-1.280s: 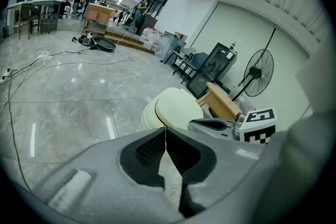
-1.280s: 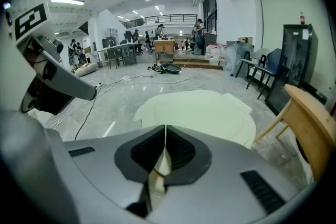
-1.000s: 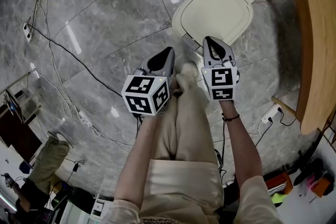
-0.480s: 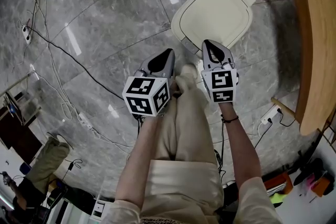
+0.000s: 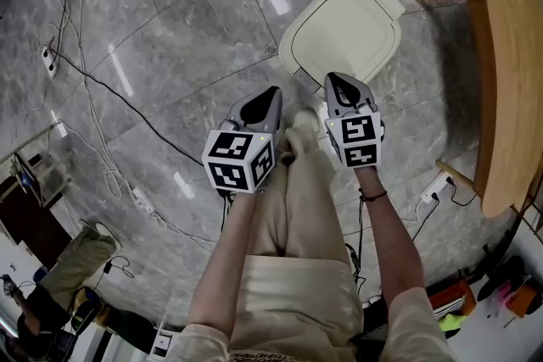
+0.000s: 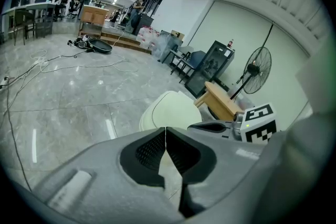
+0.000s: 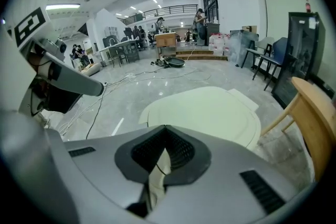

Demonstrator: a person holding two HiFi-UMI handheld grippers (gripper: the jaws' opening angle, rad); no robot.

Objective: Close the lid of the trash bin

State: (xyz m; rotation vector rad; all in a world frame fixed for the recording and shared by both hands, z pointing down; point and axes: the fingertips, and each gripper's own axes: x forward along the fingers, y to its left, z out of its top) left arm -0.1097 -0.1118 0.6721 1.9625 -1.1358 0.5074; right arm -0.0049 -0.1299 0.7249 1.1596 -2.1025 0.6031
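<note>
The trash bin stands on the grey stone floor, and its cream lid point(image 5: 344, 30) lies flat down over it. The lid also shows in the left gripper view point(image 6: 168, 109) and the right gripper view point(image 7: 210, 110). My right gripper point(image 5: 333, 79) is shut and empty, with its tip just short of the lid's near edge. My left gripper point(image 5: 273, 91) is shut and empty too, left of the bin and beside the right one. From their own views, the left gripper point(image 6: 166, 129) and the right gripper point(image 7: 165, 127) both point down towards the bin with their jaws together.
A wooden chair point(image 5: 509, 80) stands right of the bin. Cables point(image 5: 110, 89) run over the floor at the left, and a power strip point(image 5: 437, 182) lies at the right. The person's legs and shoe point(image 5: 301, 127) are between the grippers. A black cabinet point(image 6: 212, 65) and a fan point(image 6: 257, 71) stand beyond.
Hardly anything differs: both grippers stay shut in much the same spot before the bin. The head view has shifted slightly.
</note>
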